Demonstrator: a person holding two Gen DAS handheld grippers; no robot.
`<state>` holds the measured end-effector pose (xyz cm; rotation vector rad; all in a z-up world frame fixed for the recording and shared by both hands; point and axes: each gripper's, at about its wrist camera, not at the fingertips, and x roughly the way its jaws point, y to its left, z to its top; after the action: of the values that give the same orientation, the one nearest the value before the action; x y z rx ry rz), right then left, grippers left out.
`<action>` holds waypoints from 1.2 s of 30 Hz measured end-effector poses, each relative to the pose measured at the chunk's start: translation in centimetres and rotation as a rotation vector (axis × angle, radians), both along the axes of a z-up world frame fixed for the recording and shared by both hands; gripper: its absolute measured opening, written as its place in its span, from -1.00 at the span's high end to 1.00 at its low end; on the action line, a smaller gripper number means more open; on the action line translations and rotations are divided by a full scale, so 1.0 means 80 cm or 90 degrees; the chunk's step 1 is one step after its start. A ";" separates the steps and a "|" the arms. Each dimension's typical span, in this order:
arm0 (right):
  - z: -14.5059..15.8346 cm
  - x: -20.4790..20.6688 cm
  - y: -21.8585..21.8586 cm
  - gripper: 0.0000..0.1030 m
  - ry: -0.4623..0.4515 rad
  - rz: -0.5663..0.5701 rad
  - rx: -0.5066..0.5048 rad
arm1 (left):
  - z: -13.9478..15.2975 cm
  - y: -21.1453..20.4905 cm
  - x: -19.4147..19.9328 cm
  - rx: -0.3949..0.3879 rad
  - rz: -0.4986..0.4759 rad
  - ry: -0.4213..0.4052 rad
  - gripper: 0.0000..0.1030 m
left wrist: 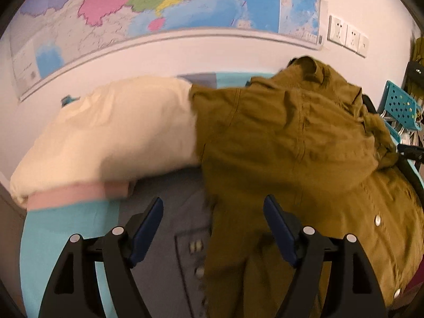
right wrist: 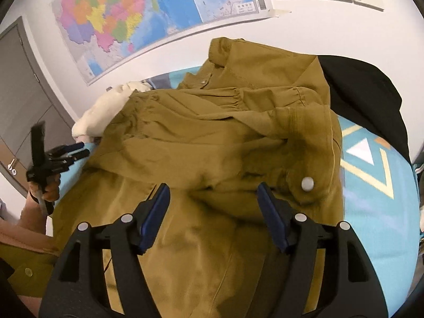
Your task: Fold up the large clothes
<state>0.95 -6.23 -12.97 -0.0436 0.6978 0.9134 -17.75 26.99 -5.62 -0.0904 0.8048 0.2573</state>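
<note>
The right gripper (right wrist: pixel 213 206) hangs with jaws spread wide, holding nothing, just above the crumpled olive jacket (right wrist: pixel 212 137), whose white snap button (right wrist: pixel 307 183) sits ahead to its right. The left gripper (left wrist: pixel 213 220) is likewise agape and empty over the jacket's blurred left edge, apparently not touching it; a cream garment (left wrist: pixel 106 132) lies ahead to its left.

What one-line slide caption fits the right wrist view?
Open right gripper hovers over a crumpled olive jacket on the teal bedspread.
</note>
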 end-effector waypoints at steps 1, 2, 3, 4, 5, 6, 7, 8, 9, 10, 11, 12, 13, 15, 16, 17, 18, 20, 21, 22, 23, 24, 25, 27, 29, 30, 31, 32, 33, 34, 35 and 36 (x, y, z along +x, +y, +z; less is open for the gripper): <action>0.000 -0.007 -0.002 -0.33 -0.001 0.001 0.000 | -0.003 -0.001 -0.003 -0.003 0.001 0.004 -0.46; -0.001 -0.012 0.000 -0.33 -0.002 0.002 0.001 | -0.006 -0.002 -0.007 -0.006 -0.001 0.008 -0.46; -0.003 -0.020 -0.002 -0.33 0.000 0.005 0.005 | -0.008 -0.004 -0.011 -0.008 -0.003 0.009 -0.46; -0.005 -0.026 -0.002 -0.33 0.003 0.010 0.011 | -0.009 -0.007 -0.016 -0.009 -0.005 0.009 -0.46; -0.008 -0.033 -0.004 -0.33 0.005 0.015 0.016 | -0.010 -0.008 -0.019 -0.013 -0.007 0.009 -0.46; -0.011 -0.040 -0.003 -0.33 0.008 0.024 0.018 | -0.011 -0.011 -0.022 -0.020 -0.011 0.009 -0.46; -0.016 -0.048 0.000 -0.33 0.010 0.032 0.014 | -0.012 -0.012 -0.026 -0.022 -0.014 0.009 -0.47; -0.019 -0.052 0.003 -0.34 0.012 0.040 0.010 | -0.014 -0.016 -0.029 -0.021 -0.017 0.010 -0.47; -0.026 -0.058 0.009 -0.34 0.015 0.049 -0.002 | -0.016 -0.020 -0.031 -0.016 -0.020 0.013 -0.47; -0.035 -0.062 0.016 -0.35 0.021 0.055 -0.017 | -0.019 -0.024 -0.033 -0.013 -0.024 0.016 -0.47; -0.042 -0.063 0.021 -0.41 0.030 0.058 -0.025 | -0.022 -0.026 -0.036 -0.011 -0.027 0.019 -0.48; -0.050 -0.062 0.026 -0.44 0.039 0.057 -0.036 | -0.026 -0.027 -0.037 -0.010 -0.029 0.027 -0.49; -0.057 -0.061 0.030 -0.44 0.038 0.053 -0.044 | -0.030 -0.027 -0.038 -0.011 -0.029 0.034 -0.49; -0.056 -0.063 0.029 -0.44 0.038 0.049 -0.030 | -0.037 -0.028 -0.041 -0.013 -0.028 0.042 -0.49; -0.054 -0.061 0.026 -0.44 0.046 0.046 -0.018 | -0.040 -0.027 -0.046 -0.020 -0.028 0.043 -0.49; -0.050 -0.062 0.019 -0.44 0.059 0.042 0.008 | -0.040 -0.025 -0.051 -0.028 -0.028 0.039 -0.49; -0.046 -0.064 0.010 -0.44 0.065 0.041 0.035 | -0.040 -0.023 -0.055 -0.036 -0.029 0.037 -0.50; -0.037 -0.071 -0.006 -0.44 0.062 0.037 0.063 | -0.039 -0.019 -0.068 -0.060 -0.030 0.035 -0.52; -0.033 -0.076 -0.017 -0.44 0.061 0.034 0.082 | -0.039 -0.019 -0.073 -0.062 -0.029 0.035 -0.55; -0.029 -0.080 -0.027 -0.45 0.062 0.034 0.101 | -0.038 -0.018 -0.080 -0.063 -0.027 0.035 -0.56; -0.025 -0.084 -0.041 -0.47 0.063 0.031 0.129 | -0.038 -0.017 -0.087 -0.070 -0.028 0.034 -0.58; -0.022 -0.087 -0.053 -0.48 0.065 0.025 0.152 | -0.038 -0.017 -0.094 -0.082 -0.032 0.036 -0.58; -0.018 -0.092 -0.068 -0.49 0.084 0.001 0.157 | -0.039 -0.018 -0.099 -0.089 -0.036 0.041 -0.58; -0.014 -0.099 -0.091 -0.53 0.076 -0.024 0.172 | -0.040 -0.019 -0.110 -0.103 -0.048 0.047 -0.62; -0.013 -0.104 -0.112 -0.55 0.076 -0.045 0.188 | -0.042 -0.020 -0.119 -0.115 -0.052 0.053 -0.63; -0.013 -0.107 -0.122 -0.55 0.077 -0.056 0.192 | -0.043 -0.020 -0.122 -0.126 -0.057 0.055 -0.63; -0.013 -0.108 -0.127 -0.55 0.075 -0.068 0.190 | -0.045 -0.020 -0.126 -0.153 -0.069 0.060 -0.63; -0.015 -0.110 -0.137 -0.59 0.076 -0.084 0.189 | -0.046 -0.020 -0.129 -0.169 -0.076 0.060 -0.66; -0.017 -0.112 -0.147 -0.60 0.080 -0.097 0.192 | -0.046 -0.020 -0.133 -0.176 -0.082 0.056 -0.68; -0.020 -0.112 -0.156 -0.60 0.087 -0.108 0.196 | -0.046 -0.022 -0.136 -0.194 -0.098 0.055 -0.69; -0.024 -0.113 -0.164 -0.61 0.093 -0.119 0.199 | -0.047 -0.026 -0.138 -0.204 -0.110 0.054 -0.71; -0.030 -0.113 -0.172 -0.61 0.099 -0.130 0.194 | -0.047 -0.030 -0.140 -0.213 -0.124 0.053 -0.72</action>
<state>-8.12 -19.97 -15.34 0.3666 0.6864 0.8224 -28.96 24.63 -9.37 -0.3156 0.9280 -0.0607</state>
